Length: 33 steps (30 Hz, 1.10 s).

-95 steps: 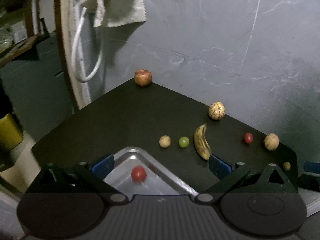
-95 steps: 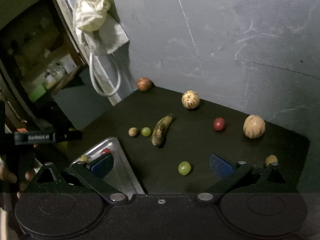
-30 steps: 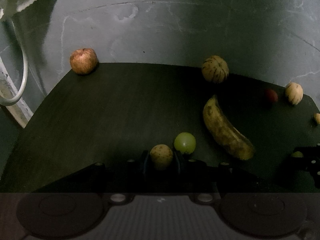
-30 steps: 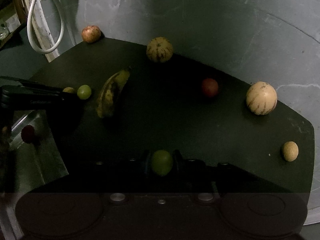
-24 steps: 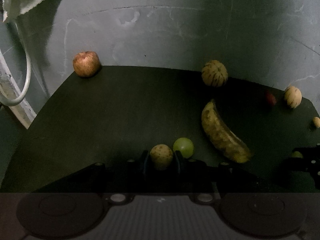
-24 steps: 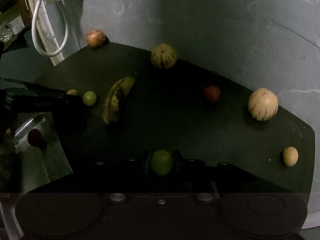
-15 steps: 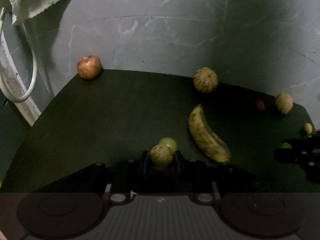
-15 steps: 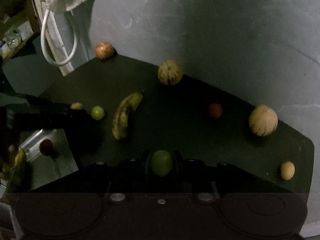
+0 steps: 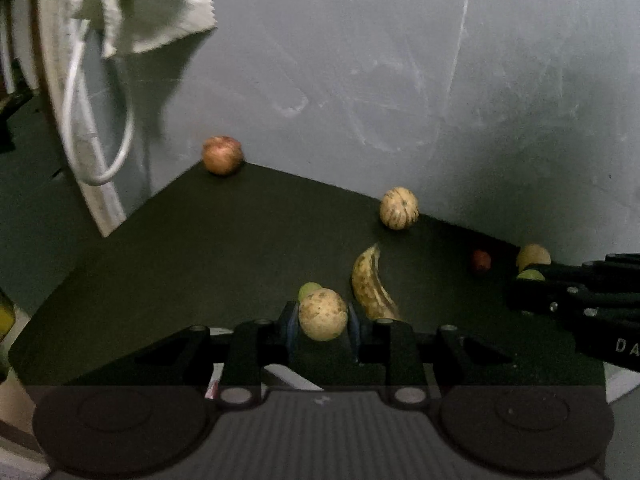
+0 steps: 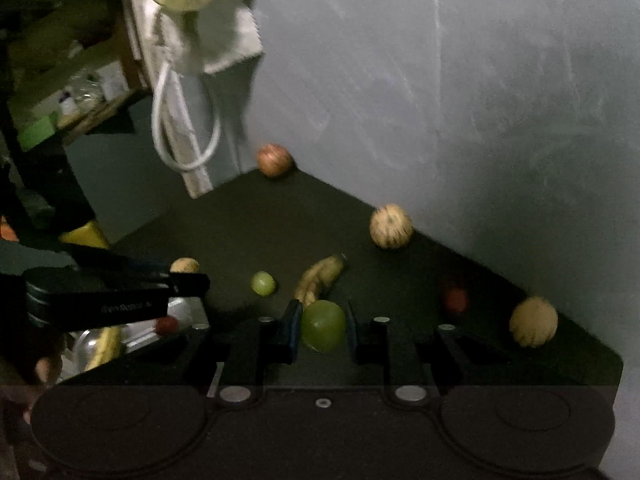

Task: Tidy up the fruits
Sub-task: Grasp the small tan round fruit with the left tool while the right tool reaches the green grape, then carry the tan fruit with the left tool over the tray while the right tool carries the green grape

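Note:
My left gripper (image 9: 322, 316) is shut on a small tan round fruit (image 9: 322, 313) and holds it above the dark table (image 9: 200, 248). My right gripper (image 10: 322, 326) is shut on a green grape (image 10: 323, 325), also lifted. On the table lie a spotted banana (image 9: 370, 284), a second green grape (image 10: 263, 283), a red apple (image 9: 222, 155) at the far corner, a striped melon (image 9: 399, 208), a small red fruit (image 9: 480, 260) and another striped melon (image 10: 533, 321). A metal tray (image 10: 180, 308) at the left holds a red fruit (image 10: 167, 325).
A grey wall (image 9: 400, 80) runs behind the table. A white cloth and cable loop (image 9: 96, 120) hang at the left. Shelves with clutter (image 10: 72, 92) stand beyond the table's left edge. The right gripper's body (image 9: 580, 304) shows in the left wrist view.
Both grippers have risen and drawn back with their fruits held, so more wall and the hanging cloth show. The tray has come back into the right wrist view.

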Each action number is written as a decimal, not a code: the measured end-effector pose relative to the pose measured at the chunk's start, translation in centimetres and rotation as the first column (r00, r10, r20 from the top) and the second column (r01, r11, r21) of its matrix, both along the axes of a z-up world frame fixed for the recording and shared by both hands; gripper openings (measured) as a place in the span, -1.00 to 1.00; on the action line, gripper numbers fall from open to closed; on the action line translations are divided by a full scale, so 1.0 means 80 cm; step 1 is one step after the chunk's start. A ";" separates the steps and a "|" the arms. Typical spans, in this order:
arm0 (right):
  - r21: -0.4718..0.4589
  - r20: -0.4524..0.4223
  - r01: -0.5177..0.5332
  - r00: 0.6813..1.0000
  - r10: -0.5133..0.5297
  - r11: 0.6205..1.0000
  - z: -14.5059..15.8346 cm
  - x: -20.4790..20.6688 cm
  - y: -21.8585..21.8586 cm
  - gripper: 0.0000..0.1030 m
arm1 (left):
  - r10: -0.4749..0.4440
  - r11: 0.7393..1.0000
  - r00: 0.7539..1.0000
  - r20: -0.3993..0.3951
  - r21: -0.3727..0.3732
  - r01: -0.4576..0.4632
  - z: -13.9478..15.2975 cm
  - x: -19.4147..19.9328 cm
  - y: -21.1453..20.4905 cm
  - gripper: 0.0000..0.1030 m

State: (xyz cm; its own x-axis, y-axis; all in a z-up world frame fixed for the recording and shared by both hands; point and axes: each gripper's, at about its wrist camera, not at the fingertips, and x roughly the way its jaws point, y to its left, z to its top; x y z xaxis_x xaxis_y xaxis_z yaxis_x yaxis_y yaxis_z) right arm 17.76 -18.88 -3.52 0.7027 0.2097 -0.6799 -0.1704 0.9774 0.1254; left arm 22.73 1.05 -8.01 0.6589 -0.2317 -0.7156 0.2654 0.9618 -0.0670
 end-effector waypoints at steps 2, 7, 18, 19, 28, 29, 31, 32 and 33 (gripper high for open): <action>0.004 0.020 -0.031 0.999 0.031 1.000 0.013 -0.004 0.001 -0.53 | 0.033 0.999 0.999 0.010 -0.007 -0.033 0.010 -0.013 0.004 -0.47; 0.013 0.063 -0.110 0.992 0.109 0.994 0.040 -0.015 0.008 -0.53 | 0.123 0.992 0.992 0.039 -0.024 -0.122 0.034 -0.046 0.017 -0.47; 0.019 0.144 -0.284 0.950 0.278 0.959 0.086 -0.047 0.033 -0.53 | 0.291 0.956 0.953 0.081 -0.052 -0.288 0.065 -0.115 0.042 -0.46; 0.020 0.150 -0.297 0.945 0.291 0.955 0.089 -0.049 0.035 -0.53 | 0.303 0.952 0.949 0.084 -0.054 -0.300 0.067 -0.120 0.044 -0.46; 0.021 0.186 -0.397 0.903 0.387 0.918 0.107 -0.068 0.053 -0.52 | 0.394 0.919 0.913 0.103 -0.064 -0.389 0.080 -0.163 0.056 -0.46; 0.020 0.188 -0.405 0.900 0.394 0.914 0.108 -0.070 0.055 -0.52 | 0.401 0.916 0.910 0.103 -0.065 -0.396 0.080 -0.166 0.057 -0.46; 0.021 0.189 -0.416 0.894 0.405 0.909 0.109 -0.071 0.057 -0.52 | 0.414 0.910 0.904 0.104 -0.066 -0.409 0.081 -0.172 0.059 -0.46; 0.022 0.188 -0.421 0.892 0.410 0.907 0.109 -0.072 0.058 -0.52 | 0.420 0.907 0.901 0.104 -0.066 -0.415 0.081 -0.175 0.061 -0.46; 0.022 0.189 -0.427 0.890 0.416 0.904 0.109 -0.072 0.060 -0.52 | 0.425 0.905 0.899 0.105 -0.067 -0.420 0.081 -0.178 0.062 -0.46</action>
State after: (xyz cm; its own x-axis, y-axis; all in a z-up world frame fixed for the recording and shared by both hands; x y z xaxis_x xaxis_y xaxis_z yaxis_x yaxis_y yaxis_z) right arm 11.96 -14.08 5.23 0.6455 0.5496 -0.5303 -0.5891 0.8002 0.1122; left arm 8.49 6.02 -1.54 0.7779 0.0590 -0.6256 -0.1574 0.9822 -0.1030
